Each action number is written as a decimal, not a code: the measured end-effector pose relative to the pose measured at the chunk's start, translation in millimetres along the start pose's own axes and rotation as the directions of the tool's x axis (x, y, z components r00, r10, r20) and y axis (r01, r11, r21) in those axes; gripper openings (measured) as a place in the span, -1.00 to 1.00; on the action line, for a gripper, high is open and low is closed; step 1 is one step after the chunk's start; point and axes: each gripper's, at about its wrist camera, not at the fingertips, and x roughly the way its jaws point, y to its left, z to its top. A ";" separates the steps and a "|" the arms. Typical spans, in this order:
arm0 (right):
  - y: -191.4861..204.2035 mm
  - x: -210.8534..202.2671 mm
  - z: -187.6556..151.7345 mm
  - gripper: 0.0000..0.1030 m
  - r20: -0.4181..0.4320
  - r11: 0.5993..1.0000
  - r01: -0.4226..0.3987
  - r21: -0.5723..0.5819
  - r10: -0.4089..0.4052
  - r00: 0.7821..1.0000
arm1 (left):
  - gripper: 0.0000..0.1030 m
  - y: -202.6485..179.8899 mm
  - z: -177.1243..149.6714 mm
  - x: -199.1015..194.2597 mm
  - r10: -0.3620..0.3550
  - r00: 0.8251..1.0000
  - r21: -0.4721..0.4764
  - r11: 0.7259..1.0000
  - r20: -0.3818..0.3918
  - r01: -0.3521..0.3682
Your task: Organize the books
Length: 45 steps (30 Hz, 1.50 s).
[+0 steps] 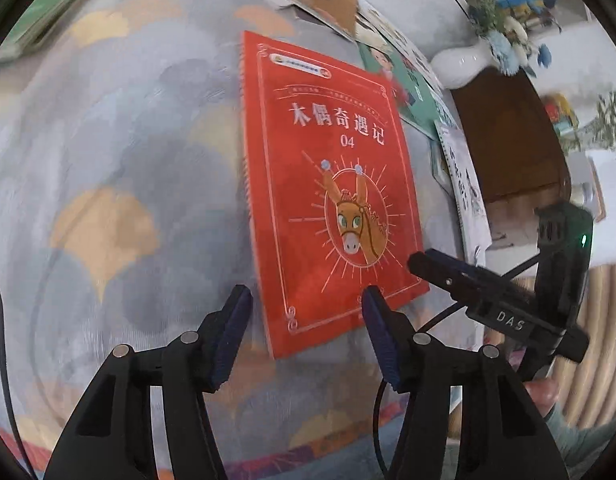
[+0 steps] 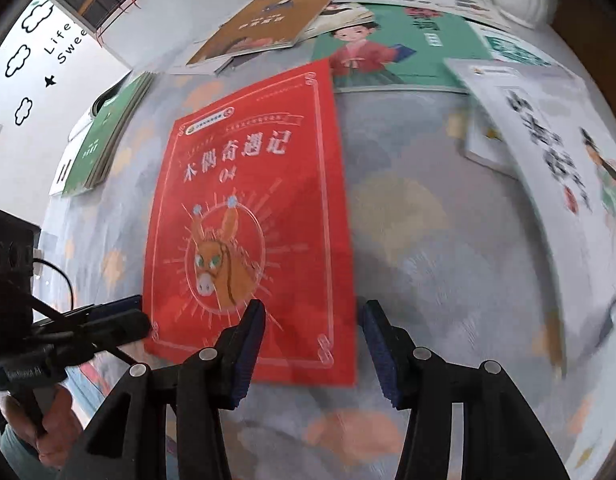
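A red book (image 1: pixel 332 184) with a donkey on its cover lies flat on a grey patterned cloth (image 1: pixel 127 160). My left gripper (image 1: pixel 310 320) hovers open over the book's near edge, and nothing is pressed between its pads. The right gripper (image 1: pixel 418 260) reaches in at the book's near right corner. In the right wrist view the red book (image 2: pixel 251 216) has its near right corner showing between the fingers of my open right gripper (image 2: pixel 312 332). The left gripper (image 2: pixel 143 318) sits at the book's near left corner, held by a hand (image 2: pixel 55 420).
Beyond the red book lie a green book with a girl on it (image 2: pixel 408 52), a brown book (image 2: pixel 263 20) and a white book (image 2: pixel 548 152) at the right. A stack of green books (image 2: pixel 107 132) lies at the left. A white vase (image 1: pixel 460 64) stands by a brown wooden surface (image 1: pixel 508 136).
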 end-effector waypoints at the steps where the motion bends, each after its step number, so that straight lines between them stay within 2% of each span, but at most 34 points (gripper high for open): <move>1: -1.9 -3.0 -2.0 -0.05 0.011 1.000 0.010 0.001 -0.010 1.000 | -0.11 3.0 -1.4 0.7 -0.007 1.000 -0.019 1.000 0.005 0.007; 3: -4.6 -2.5 -8.2 -0.16 0.024 1.000 0.030 -0.005 -0.030 0.999 | -0.22 9.1 -1.6 2.9 -0.023 1.000 -0.058 0.998 0.019 0.024; 5: -5.0 0.4 -11.4 -0.18 0.035 0.999 0.044 -0.018 -0.044 0.998 | -0.27 11.8 -3.1 1.5 -0.044 0.998 -0.082 0.996 0.033 0.046; 7: -1.8 3.6 -7.2 -0.19 0.035 1.000 0.004 -0.025 -0.003 0.999 | -0.29 13.5 -2.5 -3.7 -0.093 0.994 -0.118 0.988 0.060 0.100; 8: -1.1 4.6 -7.9 -0.19 0.040 1.000 0.004 -0.020 -0.003 0.999 | -0.29 12.5 -2.1 -6.8 -0.144 0.986 -0.131 0.979 0.079 0.153; 9: -1.7 6.0 -8.6 -0.19 0.043 1.000 0.001 -0.012 -0.001 0.999 | -0.29 12.2 -0.7 -12.3 -0.221 0.970 -0.145 0.961 0.101 0.234; 11: -5.2 6.9 -8.8 -0.19 0.049 0.999 -0.029 0.021 0.028 0.998 | -0.29 8.5 4.2 -17.4 -0.306 0.945 -0.154 0.934 0.120 0.322; 12: -9.0 6.7 -9.1 -0.19 0.051 0.998 -0.048 0.044 0.046 0.998 | -0.29 4.9 7.4 -17.6 -0.313 0.942 -0.144 0.934 0.121 0.328; 14: -10.4 9.1 -7.3 -0.18 0.052 0.994 -0.073 0.087 0.069 0.996 | -0.37 -5.6 13.9 -12.6 -0.249 0.963 -0.101 0.960 0.103 0.259; 16: -13.8 8.4 -7.0 -0.18 0.046 0.988 -0.084 0.129 0.078 0.996 | -0.74 -12.9 18.2 -5.3 -0.160 0.984 -0.051 0.985 0.078 0.164; 18: -10.2 9.1 -4.2 -0.18 0.041 0.986 -0.074 0.148 0.069 0.997 | -0.79 -19.1 22.5 3.6 -0.097 0.994 -0.004 0.995 0.057 0.098; 20: -7.0 9.0 -3.9 -0.18 0.033 0.986 -0.054 0.157 0.049 0.998 | -0.79 -23.0 24.3 8.2 -0.063 0.997 0.031 0.998 0.042 0.062; 23: -4.4 11.4 -0.8 -0.13 0.035 0.981 -0.051 0.190 0.045 0.998 | -0.79 -26.6 25.6 9.3 -0.121 0.992 0.029 0.992 0.028 0.120; 25: -11.3 9.9 -2.3 -0.09 0.038 0.969 -0.093 0.229 0.087 0.996 | -0.79 -24.2 30.0 6.5 -0.193 0.981 -0.011 0.981 0.028 0.193; 26: -17.3 8.8 -3.8 -0.03 0.039 0.956 -0.132 0.260 0.126 0.991 | -0.79 -19.1 32.4 5.7 -0.248 0.968 -0.057 0.967 0.025 0.249; 29: -39.9 7.0 -11.6 0.04 0.066 0.889 -0.270 0.370 0.265 0.962 | -0.79 -11.5 37.1 8.9 -0.361 0.932 -0.161 0.919 0.024 0.360; 31: -53.8 9.8 -17.3 0.05 0.103 0.821 -0.360 0.443 0.352 0.930 | -0.79 -9.9 38.8 7.3 -0.391 0.920 -0.194 0.900 0.033 0.389; 34: -71.9 18.4 -24.0 0.09 0.173 0.697 -0.486 0.527 0.472 0.865 | -0.79 -10.7 43.2 7.9 -0.418 0.908 -0.228 0.882 0.030 0.413; 35: -77.4 24.2 -25.5 0.09 0.199 0.644 -0.530 0.552 0.515 0.834 | -0.79 -10.0 44.2 9.6 -0.446 0.895 -0.253 0.863 0.030 0.438; 37: -82.5 32.2 -25.4 0.10 0.230 0.579 -0.576 0.577 0.562 0.795 | -0.79 -7.2 43.2 9.0 -0.478 0.877 -0.284 0.837 0.035 0.468; 38: -85.0 38.2 -24.7 0.10 0.261 0.523 -0.610 0.595 0.592 0.762 | -0.79 -5.0 42.1 9.2 -0.491 0.870 -0.297 0.826 0.038 0.479; 40: -86.0 43.9 -23.2 0.10 0.296 0.465 -0.642 0.609 0.618 0.728 | -0.79 -0.9 41.8 10.2 -0.510 0.859 -0.321 0.808 0.039 0.494; 42: -80.5 48.0 -14.5 0.09 0.314 0.442 -0.668 0.598 0.638 0.703 | -0.79 4.3 40.1 13.1 -0.529 0.848 -0.350 0.788 0.034 0.506; 43: -79.5 45.7 -12.8 0.03 0.312 0.447 -0.670 0.593 0.639 0.703 | -0.79 6.4 39.2 15.3 -0.532 0.846 -0.364 0.782 0.030 0.505; 44: -73.6 44.3 -7.7 -0.14 0.309 0.466 -0.669 0.579 0.634 0.709 | -0.79 7.8 38.4 15.5 -0.523 0.852 -0.368 0.788 0.024 0.494; 45: -68.7 41.7 -3.5 -0.19 0.297 0.497 -0.655 0.568 0.618 0.727 | -0.80 7.9 38.3 15.1 -0.491 0.871 -0.356 0.811 0.016 0.463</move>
